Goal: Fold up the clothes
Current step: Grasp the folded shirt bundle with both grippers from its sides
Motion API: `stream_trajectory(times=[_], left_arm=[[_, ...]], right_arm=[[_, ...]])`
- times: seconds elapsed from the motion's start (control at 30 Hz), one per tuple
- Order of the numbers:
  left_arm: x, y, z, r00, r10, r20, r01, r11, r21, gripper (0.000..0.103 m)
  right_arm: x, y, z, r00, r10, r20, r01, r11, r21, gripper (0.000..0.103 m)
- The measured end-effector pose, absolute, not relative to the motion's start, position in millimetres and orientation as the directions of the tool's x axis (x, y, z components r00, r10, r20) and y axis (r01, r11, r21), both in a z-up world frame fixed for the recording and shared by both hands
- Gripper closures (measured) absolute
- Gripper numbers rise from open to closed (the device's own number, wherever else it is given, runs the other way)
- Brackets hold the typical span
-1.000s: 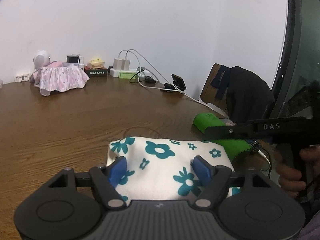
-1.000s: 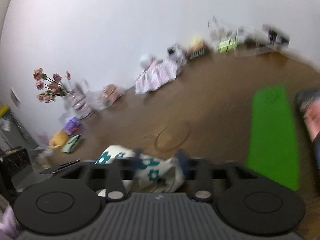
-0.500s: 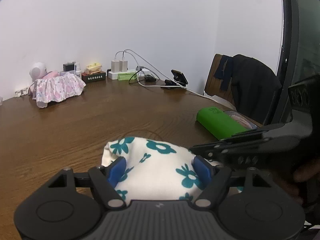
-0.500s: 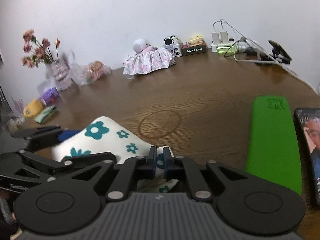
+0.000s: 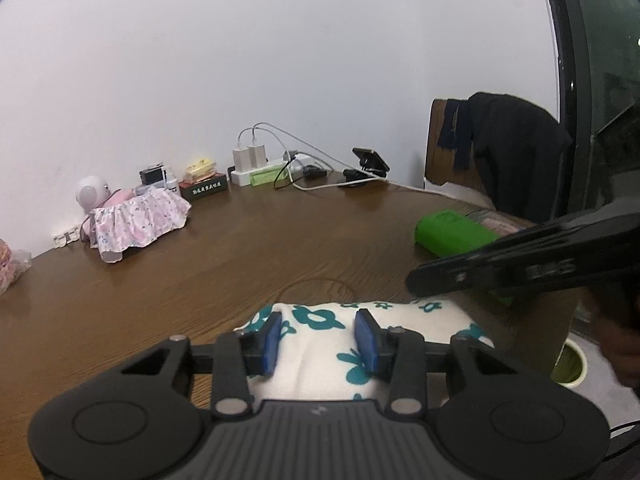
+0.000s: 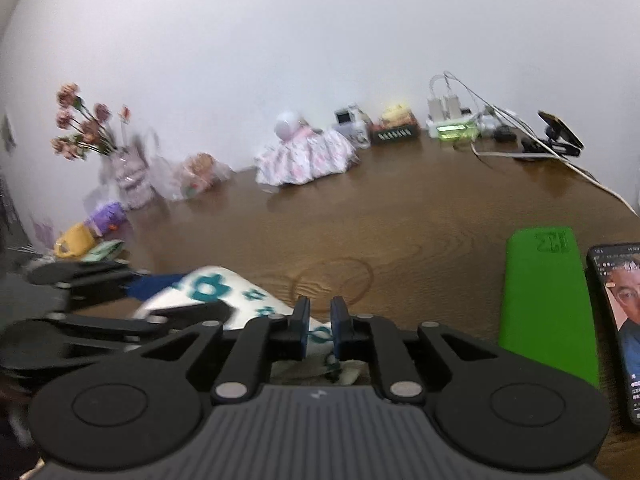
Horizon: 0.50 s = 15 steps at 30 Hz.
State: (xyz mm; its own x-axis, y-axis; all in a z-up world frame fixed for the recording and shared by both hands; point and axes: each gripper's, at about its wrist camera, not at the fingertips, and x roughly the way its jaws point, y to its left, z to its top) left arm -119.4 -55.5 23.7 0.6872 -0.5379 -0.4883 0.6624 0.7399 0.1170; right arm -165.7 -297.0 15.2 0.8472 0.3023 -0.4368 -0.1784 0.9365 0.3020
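Observation:
A white cloth with teal flowers (image 5: 316, 346) lies bunched at the near edge of the brown table (image 5: 200, 260). My left gripper (image 5: 319, 338) is over it with its jaws closing. The blue pads (image 5: 272, 340) dig into the fabric, and a crease rises between them. In the right wrist view the cloth (image 6: 208, 286) sits at lower left. My right gripper (image 6: 320, 320) pinches its right corner, and its jaws are easing slightly open with fabric still in the narrow gap. The right gripper's fingers (image 5: 500, 268) cross the left wrist view just right of the cloth.
A green case (image 6: 548, 300) and a lit phone (image 6: 616, 312) lie to the right. Along the wall stand a pink-covered item (image 5: 136, 224), a power strip with cables (image 5: 256, 168) and a vase of flowers (image 6: 128, 176). A chair with a dark jacket (image 5: 512, 148) stands at the far right.
The left jaws have narrowed on the cloth, bunching it between the pads. The right gripper sits higher in the left wrist view. The right pads stand slightly further apart.

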Motion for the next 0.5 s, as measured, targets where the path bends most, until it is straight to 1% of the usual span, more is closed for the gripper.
stream_trajectory(times=[0.1,0.5], left_arm=[[-114.6,-55.4,22.9,0.682,-0.536,-0.499,0.656,0.749,0.092,0.066],[-116.4,-60.7,18.8,0.701,-0.505,-0.504,0.635,0.764,0.118,0.067]], right_arm=[[-169.4,-291.8,16.2,0.841,0.319,-0.436,-0.201,0.934,0.296,0.09],[-156.1,-275.8,3.1,0.826,0.315,-0.467,-0.219,0.943,0.25,0.09]])
